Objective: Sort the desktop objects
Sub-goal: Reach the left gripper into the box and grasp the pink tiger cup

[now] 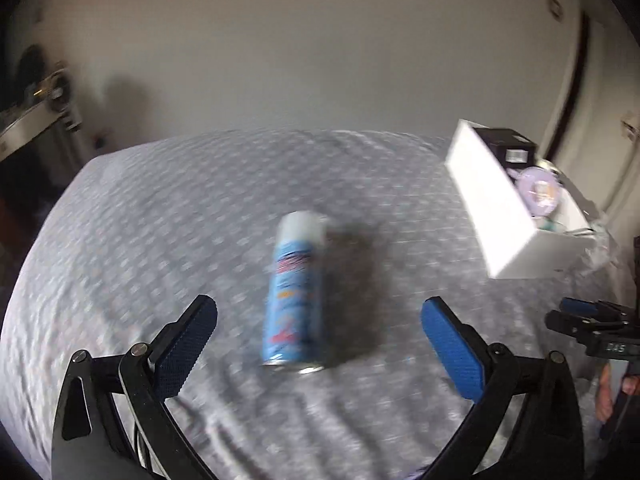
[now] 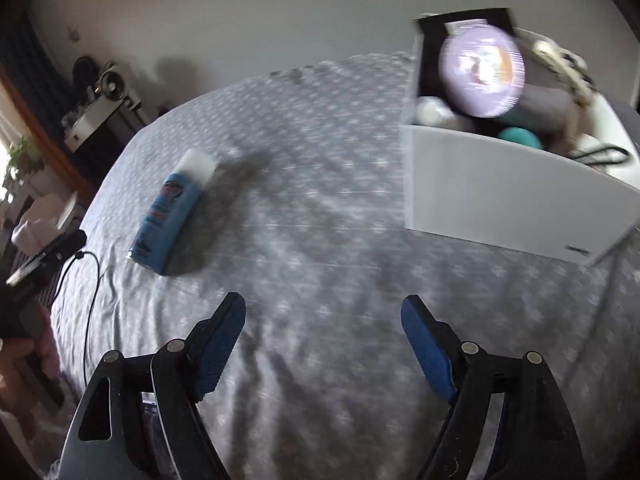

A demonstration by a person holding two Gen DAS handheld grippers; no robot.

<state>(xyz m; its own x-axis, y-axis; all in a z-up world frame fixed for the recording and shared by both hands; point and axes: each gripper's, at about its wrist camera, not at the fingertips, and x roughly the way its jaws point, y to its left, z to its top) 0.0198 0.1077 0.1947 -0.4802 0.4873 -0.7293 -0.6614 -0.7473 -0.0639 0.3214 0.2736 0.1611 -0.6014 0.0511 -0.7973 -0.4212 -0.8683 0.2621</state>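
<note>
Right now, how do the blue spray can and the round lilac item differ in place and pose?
The blue spray can lies on its side on the grey patterned cloth, alone; the round lilac item sits in the white box among other things, its flat face tilted toward the right wrist camera. Neither is held by any fingers.

A grey patterned cloth (image 2: 320, 208) spreads beneath and ahead of the claw. Far left of it, beyond the cloth's edge, a black cable (image 2: 90, 312) hangs down, with a small potted plant (image 2: 22, 160) further off.
</note>
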